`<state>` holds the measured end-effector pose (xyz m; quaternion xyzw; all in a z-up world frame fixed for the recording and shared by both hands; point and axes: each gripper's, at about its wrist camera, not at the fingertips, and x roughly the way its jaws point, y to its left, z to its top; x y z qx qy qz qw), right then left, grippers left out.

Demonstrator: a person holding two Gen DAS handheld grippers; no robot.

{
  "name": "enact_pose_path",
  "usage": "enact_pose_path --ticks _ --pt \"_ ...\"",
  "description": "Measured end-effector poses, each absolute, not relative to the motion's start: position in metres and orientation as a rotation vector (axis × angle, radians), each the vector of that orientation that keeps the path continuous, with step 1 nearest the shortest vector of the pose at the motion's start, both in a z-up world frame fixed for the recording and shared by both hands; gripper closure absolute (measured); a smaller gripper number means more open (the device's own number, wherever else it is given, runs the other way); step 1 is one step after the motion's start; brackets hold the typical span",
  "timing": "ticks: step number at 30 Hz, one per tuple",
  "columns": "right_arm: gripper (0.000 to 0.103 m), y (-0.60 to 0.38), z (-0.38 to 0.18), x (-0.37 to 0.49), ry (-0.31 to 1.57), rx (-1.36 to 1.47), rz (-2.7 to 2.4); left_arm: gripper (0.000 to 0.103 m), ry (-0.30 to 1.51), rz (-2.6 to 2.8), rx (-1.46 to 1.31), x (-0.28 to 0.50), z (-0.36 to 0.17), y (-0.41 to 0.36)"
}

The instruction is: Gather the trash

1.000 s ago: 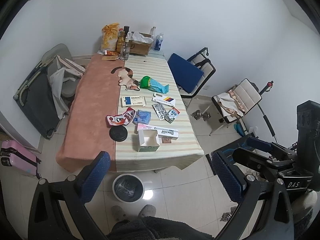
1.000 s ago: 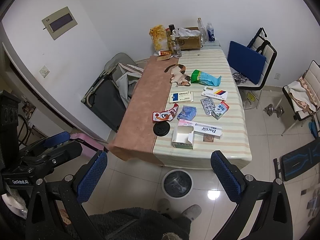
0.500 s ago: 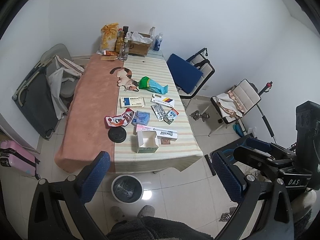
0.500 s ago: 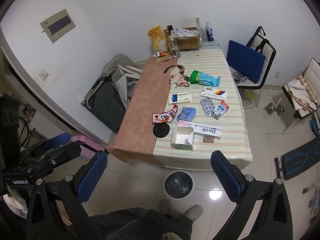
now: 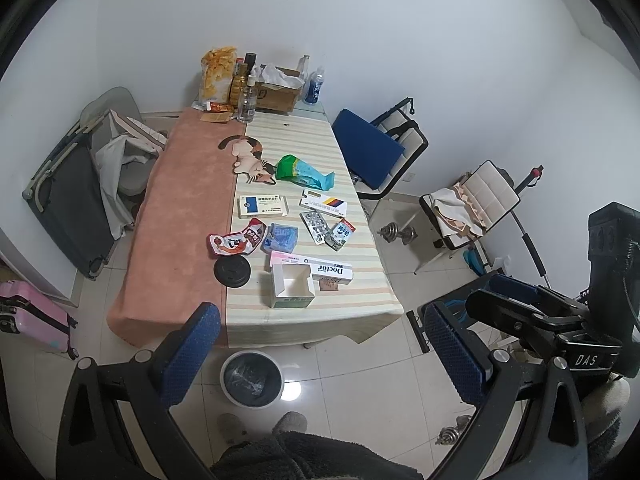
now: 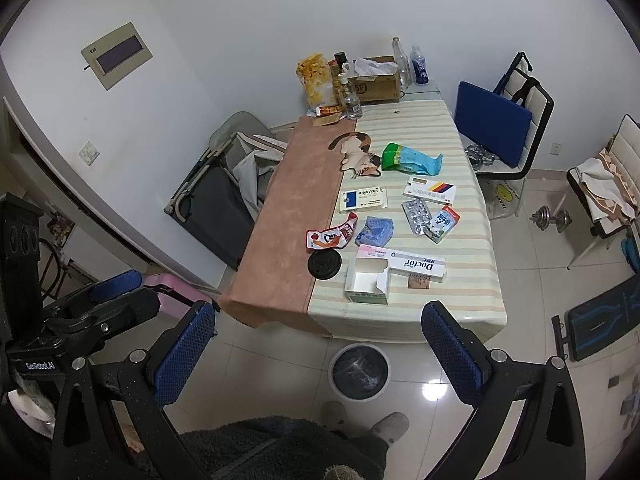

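A table (image 5: 176, 216) (image 6: 472, 280) holds scattered trash: an open white box (image 5: 292, 290) (image 6: 368, 284), a long "Doctor" box (image 5: 316, 268) (image 6: 404, 262), a black lid (image 5: 232, 272) (image 6: 324, 264), a red wrapper (image 5: 236, 240) (image 6: 332, 234), a blue packet (image 5: 280, 236) (image 6: 376, 230), blister packs (image 5: 316, 226) (image 6: 416, 214) and a green-blue bag (image 5: 304, 170) (image 6: 412, 158). A round bin (image 5: 252, 378) (image 6: 360, 372) stands on the floor before the table. My left gripper (image 5: 320, 352) and right gripper (image 6: 318, 352) are both open and empty, held high, well short of the table.
Bottles, a snack bag and a cardboard box (image 5: 276, 88) stand at the table's far end. A cat-shaped toy (image 5: 252, 160) lies mid-table. Chairs (image 5: 376, 148) stand to the right, a folded cot (image 5: 68, 200) and a pink suitcase (image 5: 32, 320) to the left. Dumbbells (image 5: 396, 234) lie on the floor.
Both views have shifted very slightly. The table sits a touch higher in frame. Nothing on it has moved and both grippers stay open.
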<state>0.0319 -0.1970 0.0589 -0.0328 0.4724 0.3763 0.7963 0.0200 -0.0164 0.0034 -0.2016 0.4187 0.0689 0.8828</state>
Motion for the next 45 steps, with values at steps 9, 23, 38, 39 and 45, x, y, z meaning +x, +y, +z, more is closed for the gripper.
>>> enact_pose_path --ticks 9,23,38,39,45 --pt "0.0 -0.195 0.06 0.034 1.015 -0.069 0.808 0.0 0.871 0.142 -0.422 0.02 0.003 -0.016" --pt "0.0 -0.196 0.059 0.033 1.015 -0.07 0.808 0.0 0.873 0.139 -0.424 0.025 0.004 -0.02" --pt "0.0 -0.198 0.05 0.053 1.003 -0.016 0.617 0.0 0.911 0.272 -0.298 0.065 -0.037 -0.009" --pt "0.0 -0.2 0.045 0.057 1.008 -0.013 0.586 0.0 0.924 0.28 -0.292 0.071 -0.047 -0.004" --pt "0.0 -0.224 -0.024 0.11 1.132 -0.003 0.384 0.0 1.108 0.301 -0.357 0.127 -0.136 0.015"
